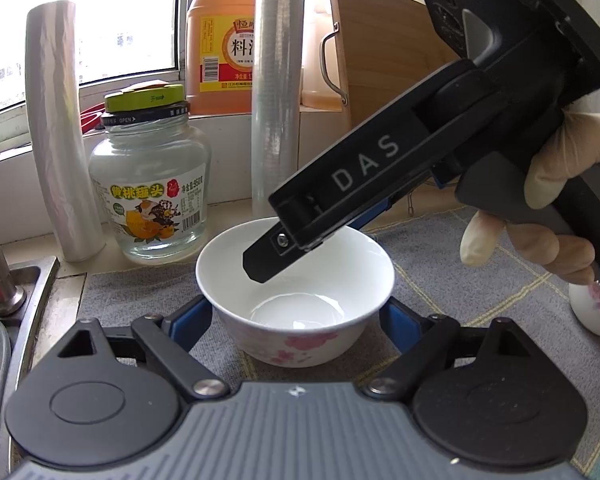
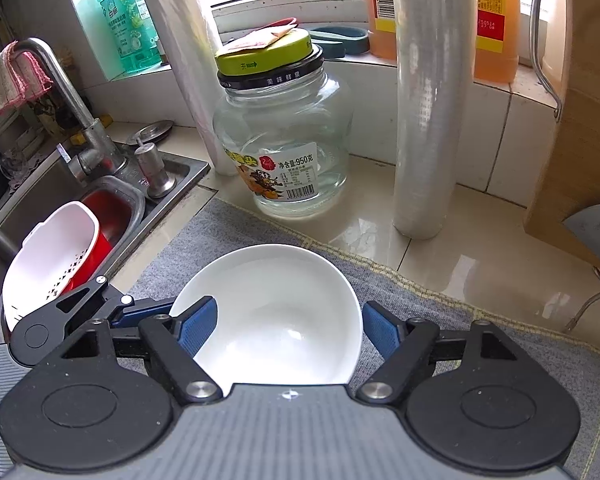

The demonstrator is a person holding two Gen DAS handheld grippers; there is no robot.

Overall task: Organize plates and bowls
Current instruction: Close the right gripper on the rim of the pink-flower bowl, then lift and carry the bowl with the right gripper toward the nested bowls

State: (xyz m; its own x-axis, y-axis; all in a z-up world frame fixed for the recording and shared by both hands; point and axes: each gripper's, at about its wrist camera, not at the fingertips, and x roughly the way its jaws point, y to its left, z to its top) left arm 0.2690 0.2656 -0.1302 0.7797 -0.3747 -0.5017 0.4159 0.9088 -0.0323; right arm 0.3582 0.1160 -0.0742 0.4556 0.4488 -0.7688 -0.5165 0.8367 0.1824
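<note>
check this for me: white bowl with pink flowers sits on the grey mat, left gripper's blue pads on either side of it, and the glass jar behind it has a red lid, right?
Only the lid colour is wrong. The glass jar behind the white bowl has a yellow-green lid, clear in both wrist views. The bowl does sit on the grey mat, with the left gripper pads on either side.

A tiled counter [image 2: 440, 264] carries a grey mat [image 2: 480, 320], bearing a bowl [image 2: 276, 304].

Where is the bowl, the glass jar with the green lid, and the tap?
bowl [image 2: 284, 320]: right wrist view, on its white inside.
glass jar [image 2: 284, 136]: right wrist view, on its clear glass side.
tap [image 2: 70, 92]: right wrist view, on its slanted metal pipe.
</note>
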